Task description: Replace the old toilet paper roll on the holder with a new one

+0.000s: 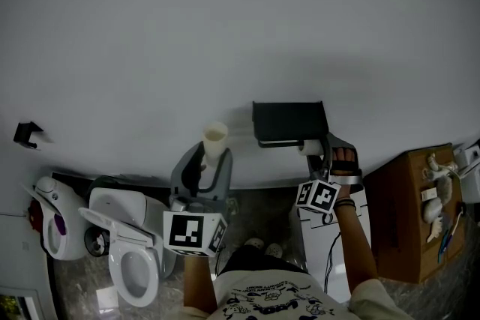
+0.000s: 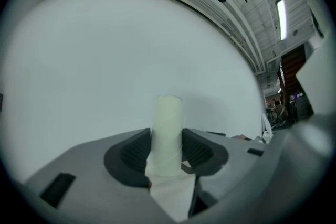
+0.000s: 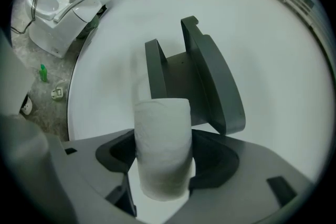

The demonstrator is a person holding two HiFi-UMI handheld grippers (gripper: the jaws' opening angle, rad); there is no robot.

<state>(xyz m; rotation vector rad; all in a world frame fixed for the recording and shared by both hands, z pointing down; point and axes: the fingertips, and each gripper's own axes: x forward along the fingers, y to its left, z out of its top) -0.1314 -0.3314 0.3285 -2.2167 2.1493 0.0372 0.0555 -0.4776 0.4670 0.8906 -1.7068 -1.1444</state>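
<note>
Head view: the left gripper (image 1: 206,161) holds a slim pale roll (image 1: 215,137) upright before the white wall (image 1: 225,26). The right gripper (image 1: 324,154) carries a white roll (image 1: 309,148) close by the black holder (image 1: 289,122).

Left gripper view: its fingers (image 2: 131,152) clamp the slim pale roll, probably nearly spent, with a loose sheet trailing.

Right gripper view: its fingers (image 3: 215,157) squeeze the white roll, with the black holder just beyond.
</note>
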